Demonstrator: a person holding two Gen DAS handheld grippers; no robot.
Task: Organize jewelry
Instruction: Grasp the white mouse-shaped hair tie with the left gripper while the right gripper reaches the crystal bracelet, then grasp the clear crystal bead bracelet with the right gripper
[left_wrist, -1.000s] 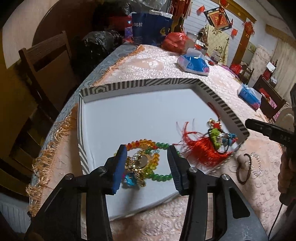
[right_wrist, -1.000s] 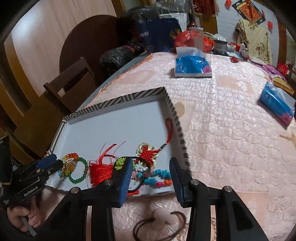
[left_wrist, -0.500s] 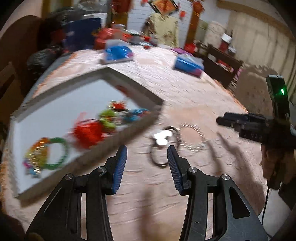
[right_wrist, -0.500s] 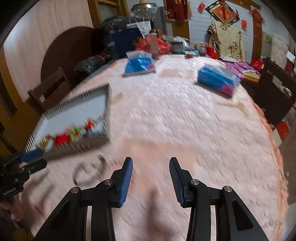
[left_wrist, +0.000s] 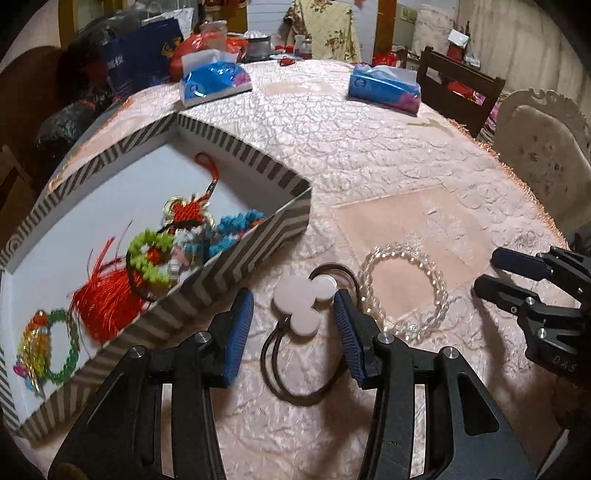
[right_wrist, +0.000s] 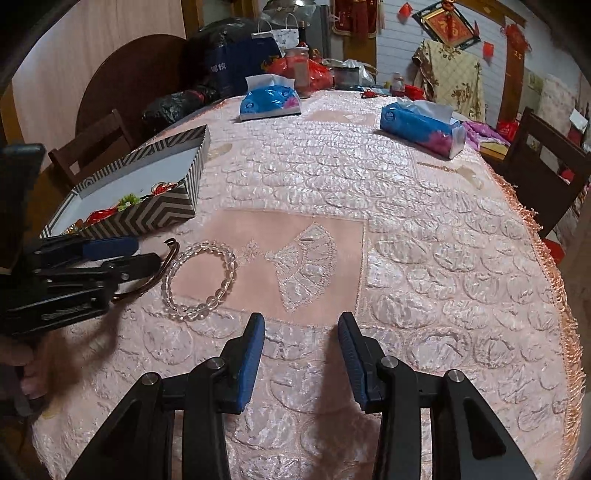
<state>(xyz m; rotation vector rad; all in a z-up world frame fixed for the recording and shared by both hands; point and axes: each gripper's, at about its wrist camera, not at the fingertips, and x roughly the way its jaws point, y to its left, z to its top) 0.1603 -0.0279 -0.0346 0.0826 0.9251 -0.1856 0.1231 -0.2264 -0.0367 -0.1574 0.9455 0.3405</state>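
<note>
A striped box (left_wrist: 236, 254) holds a red tassel charm (left_wrist: 107, 299), a green crochet ring (left_wrist: 151, 254) and a coloured bead bracelet (left_wrist: 48, 343). On the tablecloth beside it lie a dark hair tie with white discs (left_wrist: 303, 299) and a clear bead bracelet (left_wrist: 406, 288). My left gripper (left_wrist: 293, 325) is open, its fingers either side of the white discs. My right gripper (right_wrist: 301, 354) is open and empty over bare cloth, right of the clear bracelet (right_wrist: 201, 278). It also shows in the left wrist view (left_wrist: 506, 273). The box shows in the right wrist view (right_wrist: 147, 214).
Two blue tissue packs (right_wrist: 269, 99) (right_wrist: 421, 125) lie further back on the pink tablecloth. Bags and bottles crowd the far end (right_wrist: 306, 70). Wooden chairs (right_wrist: 92, 147) (left_wrist: 458, 88) stand around the table. The fringed table edge (right_wrist: 554, 258) runs along the right.
My left gripper has swung from above the box to over the hair tie outside it. My right gripper has moved away from the box to the open cloth on the right.
</note>
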